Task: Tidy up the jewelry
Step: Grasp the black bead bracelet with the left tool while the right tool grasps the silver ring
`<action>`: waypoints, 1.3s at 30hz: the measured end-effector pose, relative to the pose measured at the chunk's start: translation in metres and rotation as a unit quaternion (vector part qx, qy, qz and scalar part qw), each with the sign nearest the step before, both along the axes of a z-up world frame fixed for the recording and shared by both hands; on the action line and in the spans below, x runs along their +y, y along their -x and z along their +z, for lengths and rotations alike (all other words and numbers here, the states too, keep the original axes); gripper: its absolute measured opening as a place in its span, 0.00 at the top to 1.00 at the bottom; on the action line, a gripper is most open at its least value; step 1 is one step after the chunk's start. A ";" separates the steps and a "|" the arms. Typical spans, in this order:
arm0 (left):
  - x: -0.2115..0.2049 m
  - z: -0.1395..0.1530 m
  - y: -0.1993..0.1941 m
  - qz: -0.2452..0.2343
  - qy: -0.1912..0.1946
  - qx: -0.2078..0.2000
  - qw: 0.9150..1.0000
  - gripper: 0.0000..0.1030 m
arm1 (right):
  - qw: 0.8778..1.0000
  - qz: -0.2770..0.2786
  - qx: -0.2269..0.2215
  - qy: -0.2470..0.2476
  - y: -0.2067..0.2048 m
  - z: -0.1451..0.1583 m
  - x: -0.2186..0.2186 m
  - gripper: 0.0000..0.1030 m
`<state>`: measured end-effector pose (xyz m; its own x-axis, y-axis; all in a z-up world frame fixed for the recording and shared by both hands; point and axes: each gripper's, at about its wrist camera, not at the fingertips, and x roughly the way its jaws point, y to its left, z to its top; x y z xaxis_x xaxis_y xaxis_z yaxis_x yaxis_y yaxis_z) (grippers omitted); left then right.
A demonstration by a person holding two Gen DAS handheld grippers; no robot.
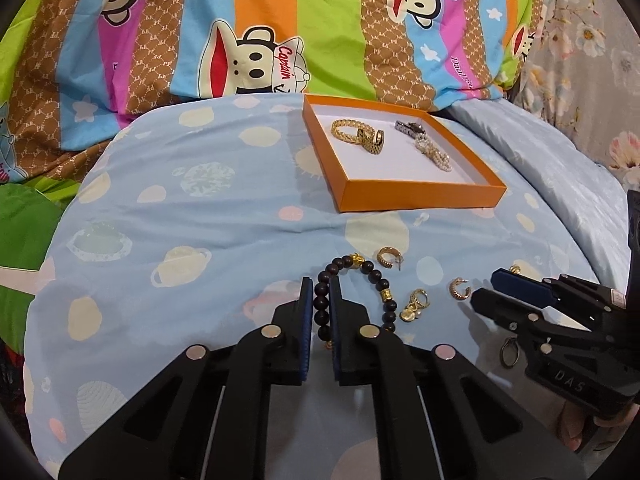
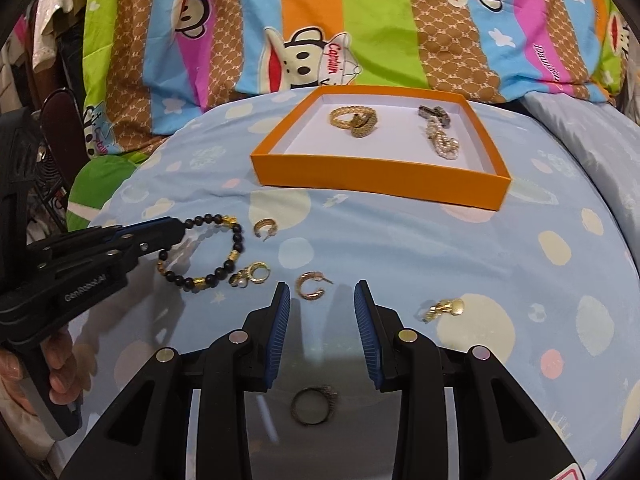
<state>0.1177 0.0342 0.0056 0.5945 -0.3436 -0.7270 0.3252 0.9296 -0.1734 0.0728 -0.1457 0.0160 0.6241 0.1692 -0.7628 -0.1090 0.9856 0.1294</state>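
A dark bead bracelet [image 1: 372, 276] with gold beads lies on the blue bedsheet. My left gripper [image 1: 321, 292] is shut on its left side; it also shows in the right wrist view [image 2: 182, 226], on the bracelet [image 2: 234, 248]. My right gripper [image 2: 322, 292] is open and empty, just short of a gold hoop earring [image 2: 309, 286]. An orange tray [image 1: 420, 194] holds gold bracelets [image 1: 360, 136], a watch and a pearl piece [image 1: 434, 154].
More loose pieces lie on the sheet: a second gold hoop [image 2: 265, 227], a gold charm cluster [image 2: 250, 273], a gold clip [image 2: 444, 308] and a dark ring [image 2: 314, 404] under the right gripper. A colourful cartoon blanket [image 1: 256, 20] rises behind the tray.
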 end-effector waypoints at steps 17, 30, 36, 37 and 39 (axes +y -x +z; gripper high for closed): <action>0.001 -0.008 -0.005 0.007 -0.010 0.010 1.000 0.93 | 0.996 -0.082 -0.001 -0.023 0.014 0.000 -0.052 0.68; -0.002 -0.017 -0.008 0.004 -0.020 0.025 0.999 0.93 | 0.997 -0.053 0.004 -0.054 0.039 -0.001 -0.036 0.68; -0.003 -0.017 -0.008 0.004 -0.022 0.025 0.999 0.93 | 0.999 -0.014 0.014 -0.043 0.054 -0.003 -0.009 0.72; -0.003 -0.018 -0.008 0.004 -0.023 0.024 0.999 0.93 | 0.999 -0.010 0.014 -0.038 0.053 -0.003 -0.006 0.75; -0.003 -0.018 -0.008 0.004 -0.022 0.025 0.999 0.93 | 0.999 -0.006 0.018 -0.032 0.051 -0.005 -0.001 0.80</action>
